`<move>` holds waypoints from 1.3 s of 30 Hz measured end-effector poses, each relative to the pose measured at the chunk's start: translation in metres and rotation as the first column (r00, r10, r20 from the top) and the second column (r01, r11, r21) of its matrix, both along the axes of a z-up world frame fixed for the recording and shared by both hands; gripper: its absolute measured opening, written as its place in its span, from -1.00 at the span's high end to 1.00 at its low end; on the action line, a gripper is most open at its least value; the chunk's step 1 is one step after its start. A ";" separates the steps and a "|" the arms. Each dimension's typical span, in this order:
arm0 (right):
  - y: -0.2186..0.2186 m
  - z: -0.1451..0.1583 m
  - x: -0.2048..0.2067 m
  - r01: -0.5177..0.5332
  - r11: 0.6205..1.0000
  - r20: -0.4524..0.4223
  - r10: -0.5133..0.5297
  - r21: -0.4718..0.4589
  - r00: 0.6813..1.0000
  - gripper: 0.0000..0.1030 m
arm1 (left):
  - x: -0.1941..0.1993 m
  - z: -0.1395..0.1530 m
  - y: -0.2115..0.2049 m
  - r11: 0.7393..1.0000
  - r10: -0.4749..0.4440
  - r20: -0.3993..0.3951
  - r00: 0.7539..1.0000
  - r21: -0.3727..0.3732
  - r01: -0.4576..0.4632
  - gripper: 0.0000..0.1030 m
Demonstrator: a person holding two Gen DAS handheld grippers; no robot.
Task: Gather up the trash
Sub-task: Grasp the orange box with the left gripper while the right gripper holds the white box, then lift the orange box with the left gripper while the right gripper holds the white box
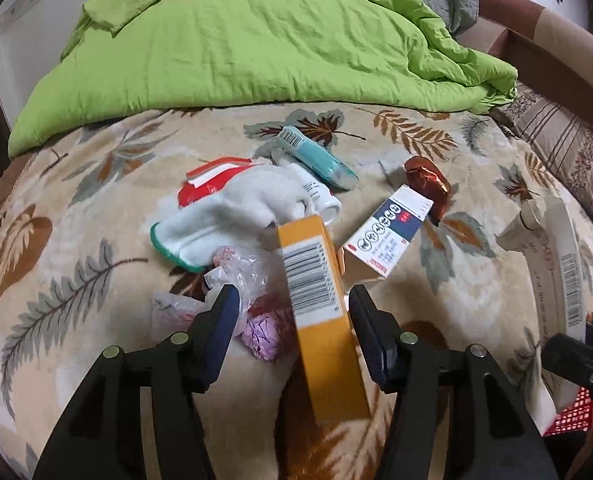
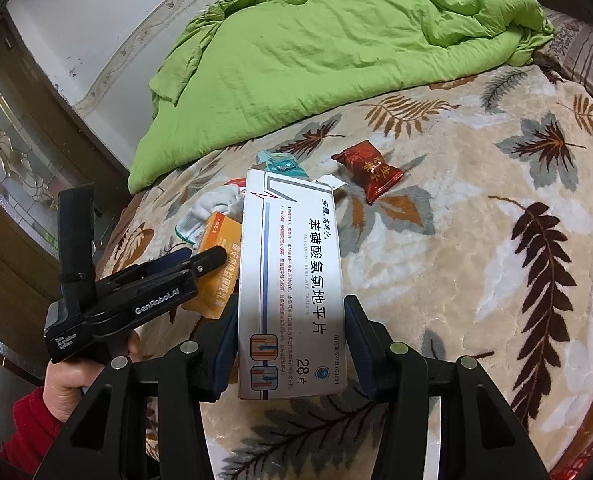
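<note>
**Two cartons in hand over the bed**

Right tool [image 2: 290,344] clamped across white tablet carton [image 2: 292,280], held above the leaf-print bed [image 2: 476,240]. Left tool [image 1: 294,320] straddles orange carton [image 1: 316,300]; right pad touching, left pad apart, grip unsure. Both cartons look light, stiff, crushable: take them across the narrow sides, mid-length. Red candy wrapper [image 2: 366,170] lies loose beyond, slippery foil.

The left gripper [image 1: 292,312] points down, its fingers apart around an orange box [image 1: 320,300], maybe not squeezing. The right gripper [image 2: 290,344] pinches a white box [image 2: 292,280]. A hand [image 2: 68,384] holds the left handle.
</note>
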State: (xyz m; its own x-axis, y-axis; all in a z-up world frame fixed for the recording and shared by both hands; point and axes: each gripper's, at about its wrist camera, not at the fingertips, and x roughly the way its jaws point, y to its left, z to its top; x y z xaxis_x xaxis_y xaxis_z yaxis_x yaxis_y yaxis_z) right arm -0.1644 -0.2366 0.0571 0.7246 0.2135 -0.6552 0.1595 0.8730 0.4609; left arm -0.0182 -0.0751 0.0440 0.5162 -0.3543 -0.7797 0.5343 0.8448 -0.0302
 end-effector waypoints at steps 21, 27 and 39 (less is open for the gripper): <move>0.001 0.005 -0.002 0.028 0.999 0.018 -0.027 -0.039 0.999 -0.05 | -0.031 0.014 0.017 0.986 0.000 0.021 1.000 -0.167 0.003 0.55; 0.015 0.014 -0.004 0.006 0.994 0.061 0.001 -0.106 0.998 -0.05 | -0.068 0.042 0.050 0.954 0.049 0.076 0.996 -0.298 -0.024 0.55; 0.029 0.024 -0.013 -0.004 0.987 0.114 0.023 -0.162 0.993 -0.04 | -0.074 0.046 0.114 0.856 0.158 -0.014 0.987 -0.496 -0.144 0.55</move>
State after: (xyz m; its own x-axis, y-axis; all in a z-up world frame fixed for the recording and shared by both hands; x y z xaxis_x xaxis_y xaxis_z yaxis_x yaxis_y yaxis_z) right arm -0.1777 -0.2074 0.0813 0.7950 0.1222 -0.5942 0.1009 0.9392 0.3281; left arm -0.0917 0.0389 0.0897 0.6126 -0.6053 -0.5083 0.4077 0.7929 -0.4528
